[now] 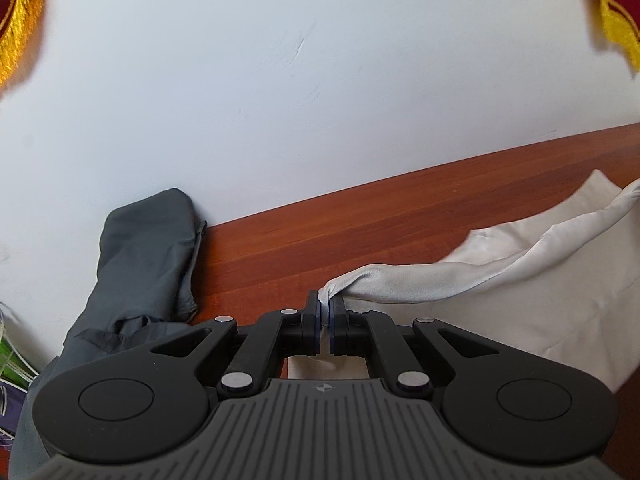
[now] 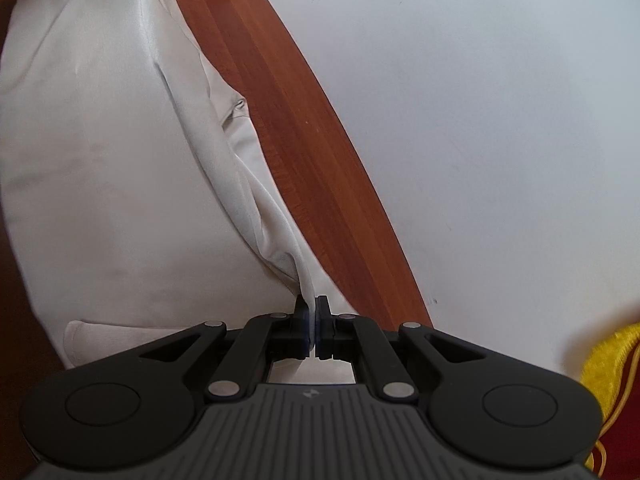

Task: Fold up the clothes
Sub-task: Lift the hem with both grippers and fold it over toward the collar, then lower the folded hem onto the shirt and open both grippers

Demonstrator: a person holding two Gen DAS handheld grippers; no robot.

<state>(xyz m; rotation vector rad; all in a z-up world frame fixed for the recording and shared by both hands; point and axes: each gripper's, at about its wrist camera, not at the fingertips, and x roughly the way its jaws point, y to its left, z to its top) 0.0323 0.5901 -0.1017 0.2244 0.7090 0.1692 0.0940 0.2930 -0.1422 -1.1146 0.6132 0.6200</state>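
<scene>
The left gripper [image 1: 325, 312] and right gripper [image 2: 311, 312] are each pinching an edge of the cream garment [image 2: 100, 160], which is lying on the wooden table [image 1: 320, 232] near the wall. Uneven pulling is risking slippage or a skewed fold.

Left gripper [image 1: 325, 312]: your black two-finger tool, lower centre of frame, jaws clamped.
Right gripper [image 2: 312, 314]: same, lower centre, jaws clamped.

We see the cream garment [image 1: 540, 264] run past the frame's right edge; the grey garment [image 1: 144, 264] vanishes under the left hand-held gripper [image 1: 326, 312]; fringed red cloths [image 1: 616, 8] are cropped at corners.
</scene>
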